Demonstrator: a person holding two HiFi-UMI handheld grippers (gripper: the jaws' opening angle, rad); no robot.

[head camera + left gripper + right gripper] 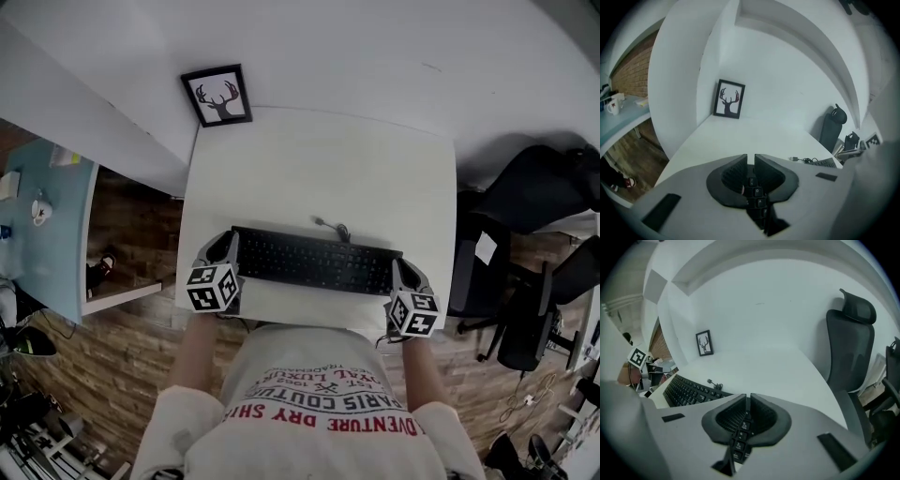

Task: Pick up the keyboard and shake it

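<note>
At the near left of the white table [319, 159], the left gripper [751, 160] pinches the left end of the black keyboard [314, 261], with keys showing between its narrowed jaws. The keyboard runs along the table's near edge, and its cable [333, 228] curls on the far side. At the keyboard's right end, the right gripper [748, 400] is clamped on it likewise.

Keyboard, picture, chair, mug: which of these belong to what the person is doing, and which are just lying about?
Part of the job:
keyboard
left gripper, shut on the keyboard's left end
right gripper, shut on its right end

Just lying about:
framed deer picture
office chair
mug
</note>
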